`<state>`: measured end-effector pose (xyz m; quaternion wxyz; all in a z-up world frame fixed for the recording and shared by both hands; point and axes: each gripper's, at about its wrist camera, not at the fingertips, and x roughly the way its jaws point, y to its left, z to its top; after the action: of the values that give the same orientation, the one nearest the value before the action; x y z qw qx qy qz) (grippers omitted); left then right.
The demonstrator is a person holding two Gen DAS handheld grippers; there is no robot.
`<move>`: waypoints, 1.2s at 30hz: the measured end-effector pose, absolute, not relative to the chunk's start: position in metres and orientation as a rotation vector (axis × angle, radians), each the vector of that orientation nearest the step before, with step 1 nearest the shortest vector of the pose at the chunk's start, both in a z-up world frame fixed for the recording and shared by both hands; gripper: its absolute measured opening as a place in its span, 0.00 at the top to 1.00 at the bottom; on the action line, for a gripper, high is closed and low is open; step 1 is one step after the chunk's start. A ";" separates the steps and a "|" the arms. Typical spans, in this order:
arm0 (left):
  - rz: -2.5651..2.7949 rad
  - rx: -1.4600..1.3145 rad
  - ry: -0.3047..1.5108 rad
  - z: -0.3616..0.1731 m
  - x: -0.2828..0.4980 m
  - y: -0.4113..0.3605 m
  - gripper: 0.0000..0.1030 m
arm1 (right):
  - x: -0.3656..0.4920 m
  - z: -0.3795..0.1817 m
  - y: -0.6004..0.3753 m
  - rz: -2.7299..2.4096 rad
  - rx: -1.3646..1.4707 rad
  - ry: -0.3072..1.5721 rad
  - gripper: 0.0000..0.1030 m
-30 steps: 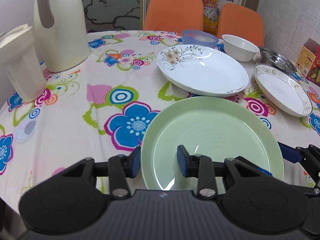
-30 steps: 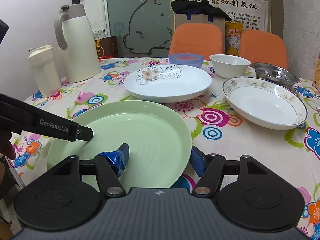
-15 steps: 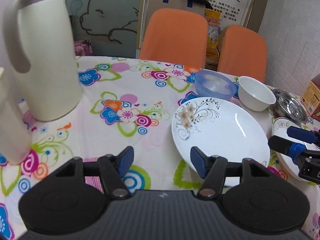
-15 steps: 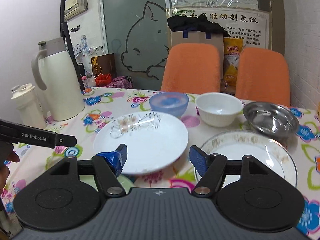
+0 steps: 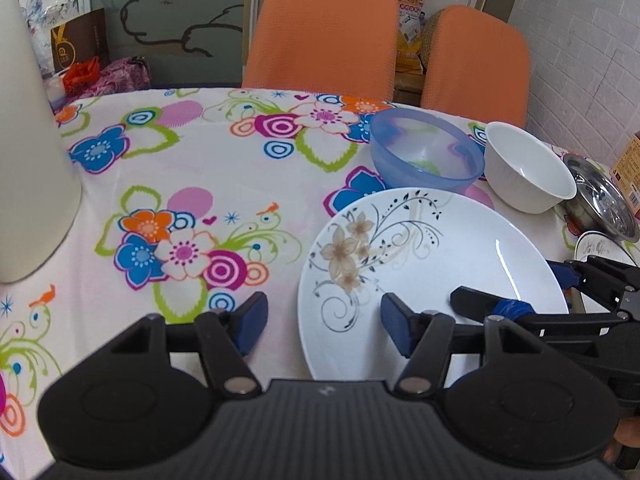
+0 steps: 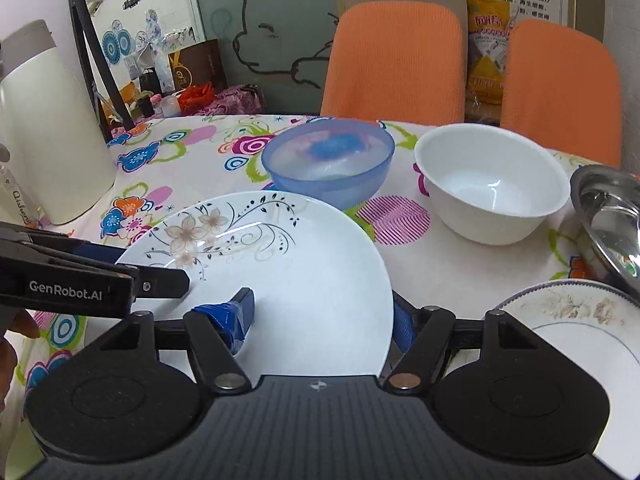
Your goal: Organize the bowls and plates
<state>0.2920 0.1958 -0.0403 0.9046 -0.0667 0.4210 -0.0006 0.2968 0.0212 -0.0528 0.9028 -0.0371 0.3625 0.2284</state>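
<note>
On the counter [image 5: 192, 184], the floral plate [image 5: 432, 280] serves as your landmark. Left of it you have a broad stretch of bare flowered cloth reaching to the cream thermos [image 5: 28, 160]; behind it the blue bowl [image 5: 426, 156] stands just beside its far rim, with the white bowl [image 5: 528, 172] and the steel dish [image 5: 604, 204] in a row to the right. The gold-rimmed plate [image 6: 576, 320] lies close on its right, so room on that side is tight.

The floral plate is glossy white ceramic, round and shallow, with a beige flower and black scrollwork. The blue bowl is translucent plastic; the white bowl is smooth and deep; the steel dish is mirror-bright.

Your left claw [image 5: 324, 320] is spread wide, straddling the plate's left rim, one finger over the cloth and one over the plate. Your right claw [image 6: 324, 316] is also spread, straddling the right rim: its left finger sits above the plate face, its right finger beyond the edge. Neither claw pinches anything.
</note>
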 end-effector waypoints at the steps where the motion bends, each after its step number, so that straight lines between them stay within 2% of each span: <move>1: -0.001 -0.131 0.865 -0.041 0.291 0.195 0.38 | 0.295 -0.053 0.022 0.468 -0.081 0.745 0.44; 14: 0.023 -0.114 0.818 -0.045 0.283 0.191 0.38 | 0.270 -0.059 0.024 0.453 -0.117 0.640 0.41; 15: 0.029 -0.116 0.817 -0.045 0.282 0.190 0.39 | 0.269 -0.060 0.025 0.448 -0.116 0.627 0.40; 16: 0.027 -0.125 0.815 -0.045 0.282 0.189 0.51 | 0.268 -0.061 0.026 0.446 -0.119 0.621 0.39; 17: 0.019 -0.133 0.815 -0.044 0.281 0.186 0.56 | 0.269 -0.060 0.027 0.444 -0.114 0.621 0.39; 22: 0.068 -0.179 0.843 -0.030 0.285 0.186 0.61 | 0.277 -0.054 0.026 0.458 -0.093 0.667 0.43; 30: 0.058 -0.119 0.716 0.032 0.225 0.175 0.61 | 0.229 -0.003 0.020 0.492 -0.050 0.532 0.43; 36: 0.032 -0.097 0.752 0.020 0.166 0.160 0.61 | 0.168 -0.005 0.006 0.483 -0.007 0.545 0.41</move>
<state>0.1662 0.1597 0.0196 0.9289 -0.0475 0.3669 0.0158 0.1681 0.0062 -0.0047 0.9345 -0.0034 0.2664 0.2363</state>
